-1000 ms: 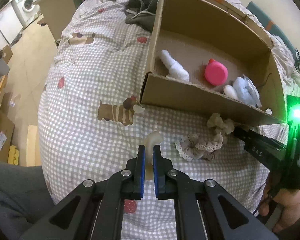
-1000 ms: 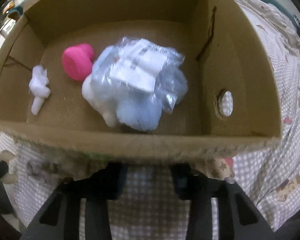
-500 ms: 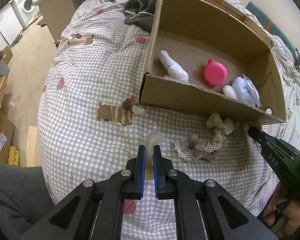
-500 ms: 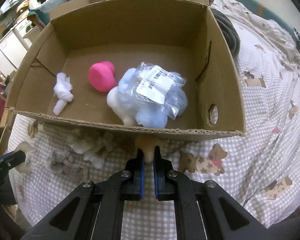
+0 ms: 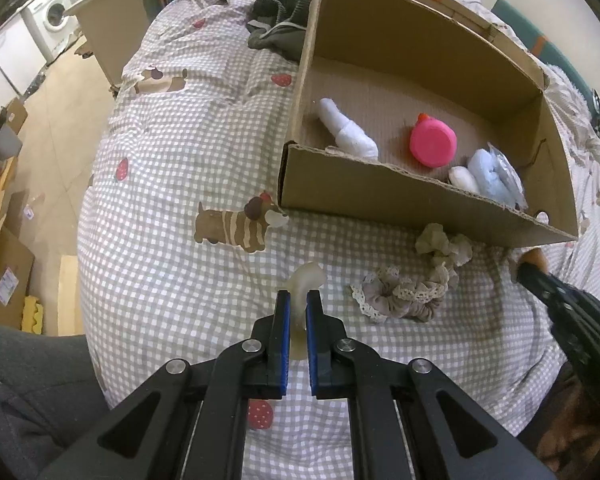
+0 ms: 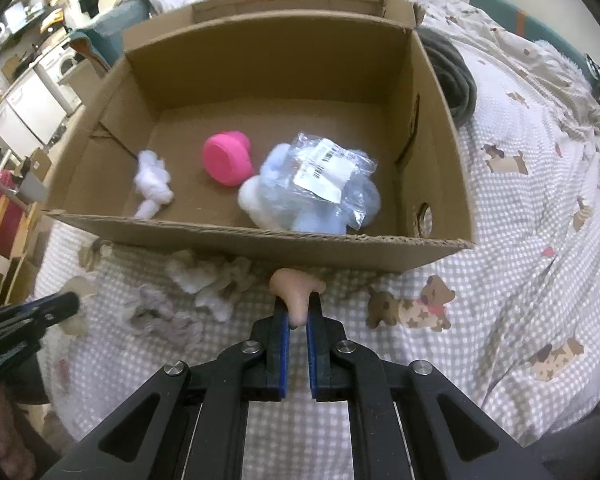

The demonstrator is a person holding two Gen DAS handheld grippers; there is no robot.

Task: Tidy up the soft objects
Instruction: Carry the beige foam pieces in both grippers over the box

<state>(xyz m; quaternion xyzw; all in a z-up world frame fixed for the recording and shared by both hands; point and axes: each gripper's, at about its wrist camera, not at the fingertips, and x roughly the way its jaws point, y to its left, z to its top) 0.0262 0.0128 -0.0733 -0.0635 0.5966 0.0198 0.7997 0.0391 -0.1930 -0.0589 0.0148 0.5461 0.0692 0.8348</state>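
A cardboard box (image 5: 380, 194) (image 6: 260, 240) lies on the checked bedspread. Inside are a white cloth roll (image 5: 348, 132) (image 6: 152, 180), a pink soft piece (image 5: 434, 146) (image 6: 226, 158) and a blue-and-white plush in a clear bag (image 5: 488, 178) (image 6: 312, 188). My left gripper (image 5: 298, 298) is shut on a pale cream soft piece (image 5: 306, 278) above the bedspread. My right gripper (image 6: 297, 308) is shut on a peach soft piece (image 6: 296, 284) just before the box's front wall; it also shows in the left wrist view (image 5: 534, 258). Lace scrunchies (image 5: 404, 294) (image 6: 204, 280) lie between the grippers.
A dark garment (image 5: 278, 28) (image 6: 452, 76) lies behind the box. The bed edge drops to the floor on the left, with a cardboard carton (image 5: 2, 276) and a washing machine (image 5: 54, 16) beyond. A grey trouser leg (image 5: 24, 380) is at lower left.
My right gripper has pulled back and up from the box's front wall with the peach piece in it. My left gripper has kept still with the cream piece.
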